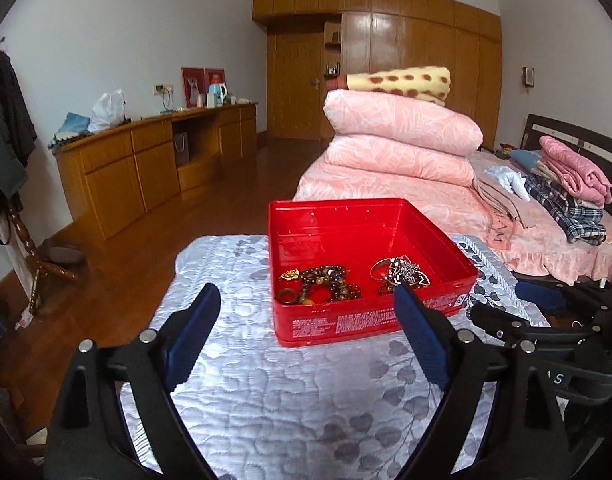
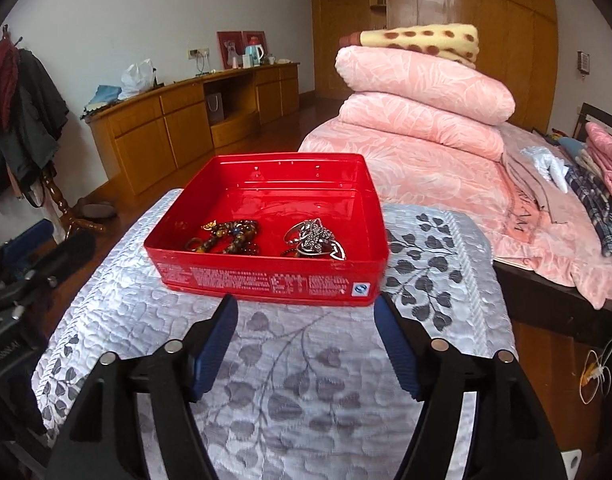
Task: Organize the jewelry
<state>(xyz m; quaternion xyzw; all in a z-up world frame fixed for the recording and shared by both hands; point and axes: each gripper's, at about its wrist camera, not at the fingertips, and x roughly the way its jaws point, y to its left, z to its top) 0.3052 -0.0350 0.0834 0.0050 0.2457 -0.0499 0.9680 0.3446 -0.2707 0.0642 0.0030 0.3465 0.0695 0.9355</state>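
Observation:
A red plastic box (image 1: 337, 320) (image 2: 266, 276) stands on a table under a silver quilted cloth (image 1: 266, 392) (image 2: 306, 360). Inside lie a heap of brown bead bracelets (image 1: 321, 284) (image 2: 230, 236) on the left and a tangle of silver jewelry (image 1: 401, 272) (image 2: 313, 238) on the right. My left gripper (image 1: 306, 300) hangs open just short of the box's near wall, with nothing between its blue pads. Open and holding nothing as well, my right gripper (image 2: 304, 308) stands in front of the box. The right gripper's body also shows at the right edge of the left wrist view.
A bed (image 1: 425, 200) (image 2: 445, 184) with folded pink quilts and a spotted blanket lies behind and right of the table. A long wooden cabinet (image 1: 146, 160) (image 2: 186, 120) runs along the left wall. Coats hang on a rack (image 1: 6, 128) (image 2: 22, 92) at far left. Wooden floor surrounds the table.

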